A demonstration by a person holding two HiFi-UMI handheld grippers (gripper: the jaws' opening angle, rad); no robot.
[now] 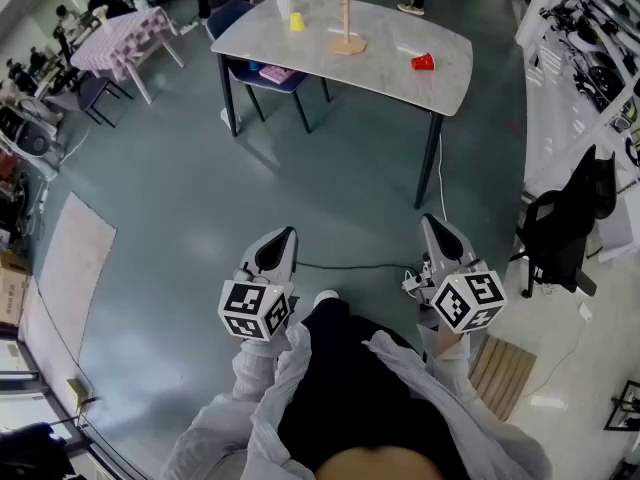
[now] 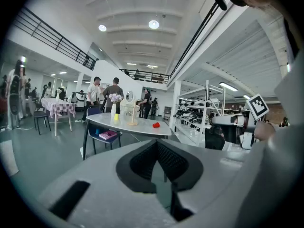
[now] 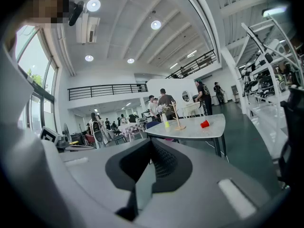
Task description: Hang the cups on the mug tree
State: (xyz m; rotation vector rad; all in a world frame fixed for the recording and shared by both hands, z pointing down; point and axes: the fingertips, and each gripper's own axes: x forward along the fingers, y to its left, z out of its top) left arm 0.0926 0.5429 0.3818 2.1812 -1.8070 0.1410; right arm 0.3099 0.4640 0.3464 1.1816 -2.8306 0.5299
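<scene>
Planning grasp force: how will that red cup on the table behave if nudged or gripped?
The red cup seems to lie on its side on the table, so a nudge would likely roll it. It looks small, so it is probably light and easy to knock away. It is too far off to judge slipperiness.

Head view steeply down, gripper views level, sharing distant table (image 1: 300, 53)

Left gripper (image 1: 284, 236): held low before torso, tips pointing forward, jaws pressed together, empty. Right gripper (image 1: 433, 224): level with left, well apart from it, tips forward, jaws fully closed, empty. Marker cube at rear of each, left cube (image 1: 254, 310), right cube (image 1: 468, 301). Forearms in pale sleeves (image 1: 262, 376), bent, tucked near body.
</scene>
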